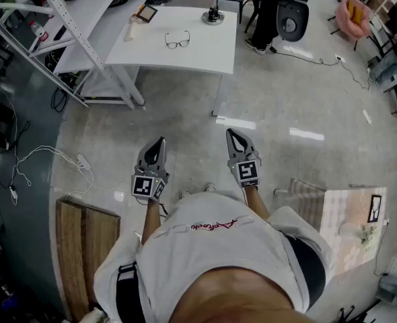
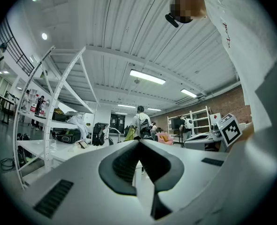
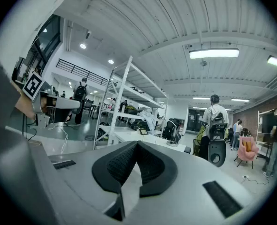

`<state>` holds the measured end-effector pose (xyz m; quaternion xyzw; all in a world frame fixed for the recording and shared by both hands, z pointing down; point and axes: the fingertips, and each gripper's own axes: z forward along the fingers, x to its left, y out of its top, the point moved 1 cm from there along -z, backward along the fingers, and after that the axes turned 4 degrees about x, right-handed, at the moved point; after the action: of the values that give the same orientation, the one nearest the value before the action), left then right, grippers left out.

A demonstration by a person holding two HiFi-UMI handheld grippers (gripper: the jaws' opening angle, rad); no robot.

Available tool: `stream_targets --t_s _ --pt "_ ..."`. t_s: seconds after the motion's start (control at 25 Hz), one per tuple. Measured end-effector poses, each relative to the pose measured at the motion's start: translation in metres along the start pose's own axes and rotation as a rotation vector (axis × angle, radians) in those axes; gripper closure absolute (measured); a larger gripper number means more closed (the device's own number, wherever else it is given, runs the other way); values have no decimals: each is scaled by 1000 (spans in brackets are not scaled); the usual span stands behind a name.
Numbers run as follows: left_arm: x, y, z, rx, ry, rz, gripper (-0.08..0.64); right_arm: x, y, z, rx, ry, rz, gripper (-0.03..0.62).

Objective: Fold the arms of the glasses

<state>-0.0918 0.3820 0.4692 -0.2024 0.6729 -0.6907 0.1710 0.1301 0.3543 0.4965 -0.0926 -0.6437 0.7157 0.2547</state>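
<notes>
Shirt, head view: a white shirt (image 1: 212,247) fills the bottom of the frame, and both grippers are held out level just ahead of it, over the floor.
Left gripper, head view: the left gripper (image 1: 159,142) has its jaws brought together with nothing in them.
Right gripper, head view: the right gripper (image 1: 233,134) also has its jaws together and carries nothing.
Glasses, head view: the glasses (image 1: 177,40) lie on the white bench (image 1: 205,58) at the top of the frame, well apart from both grippers. Their arms seem to be spread open and pointing away from the person.
Glasses, handling: they are probably light, with a thin frame that would skid on the smooth bench under a push. The hinges and lenses look like the fragile parts.
Glasses, hold: it would be best to steady the front at the bridge or a rim corner with one gripper, then swing each arm inward with the other, pressing near the arm's tip and gently.
Left gripper view: the jaws meet at their tips with nothing between them. The bench shows beyond, but the glasses are too small to pick out.
Right gripper view: the jaws are closed tip to tip and empty. The bench is far ahead, and the glasses cannot be made out.
</notes>
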Motion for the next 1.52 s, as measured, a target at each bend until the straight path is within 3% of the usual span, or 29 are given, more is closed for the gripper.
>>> stream_targets --t_s 0.68,1.12,1.52 --pt "-21 -4 1 23 14 5 540 3 -7 -10 11 49 -22 595" --pt "-41 -8 18 61 48 0 540 -18 -13 -11 5 88 -3 595" --pt "-30 -22 51 82 56 -5 540 -30 -31 27 21 122 8 595"
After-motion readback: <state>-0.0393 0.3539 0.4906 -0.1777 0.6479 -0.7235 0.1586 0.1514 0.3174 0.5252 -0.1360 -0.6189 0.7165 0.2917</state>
